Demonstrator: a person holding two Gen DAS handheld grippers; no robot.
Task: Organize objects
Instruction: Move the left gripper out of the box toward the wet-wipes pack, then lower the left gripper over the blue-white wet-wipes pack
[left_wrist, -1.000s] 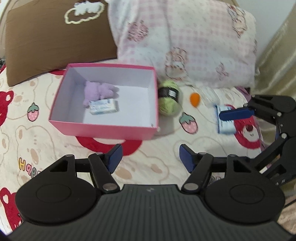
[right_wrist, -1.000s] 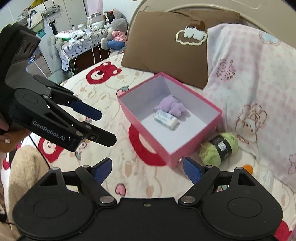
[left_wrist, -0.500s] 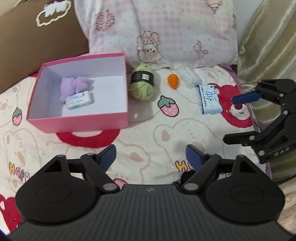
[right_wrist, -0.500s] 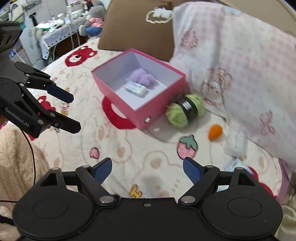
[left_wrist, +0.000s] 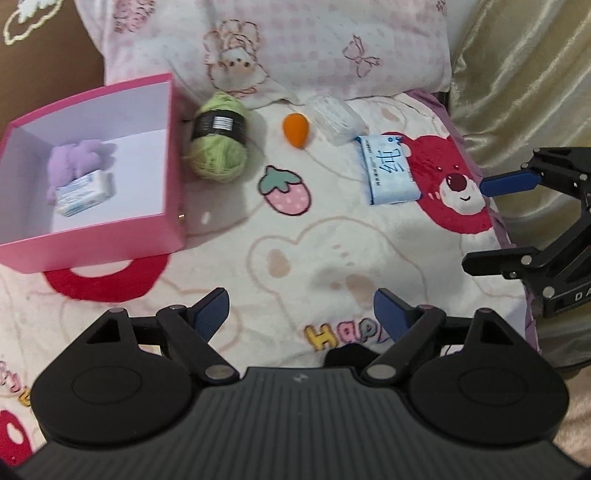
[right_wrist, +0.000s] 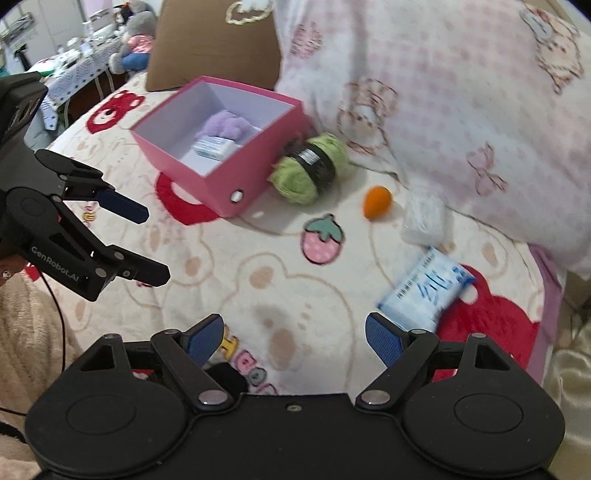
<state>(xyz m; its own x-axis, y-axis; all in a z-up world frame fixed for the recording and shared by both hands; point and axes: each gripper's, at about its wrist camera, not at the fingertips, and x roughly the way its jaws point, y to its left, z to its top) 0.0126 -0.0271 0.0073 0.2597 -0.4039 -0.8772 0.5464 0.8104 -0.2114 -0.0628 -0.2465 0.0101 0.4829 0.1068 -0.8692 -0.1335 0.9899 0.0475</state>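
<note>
Lying loose on the bedspread, right of the pink box (left_wrist: 110, 236), are four items. Box already holds a purple plush (left_wrist: 75, 162) and a small white packet (left_wrist: 85, 192). Just right of the box, nearly touching: green yarn ball (left_wrist: 218, 147), probably light, soft; best gripped across the paper band. Further right: orange egg-shaped piece (left_wrist: 295, 129), small, likely squashy and prone to rolling. Then a clear wrapped pack (left_wrist: 338, 118), looks slippery. Farthest from the box: blue tissue packet (left_wrist: 389, 170), soft; take by the long edges. Left gripper (left_wrist: 301, 314) has just widened, nothing between. Right gripper (right_wrist: 293, 338) open, empty.
</note>
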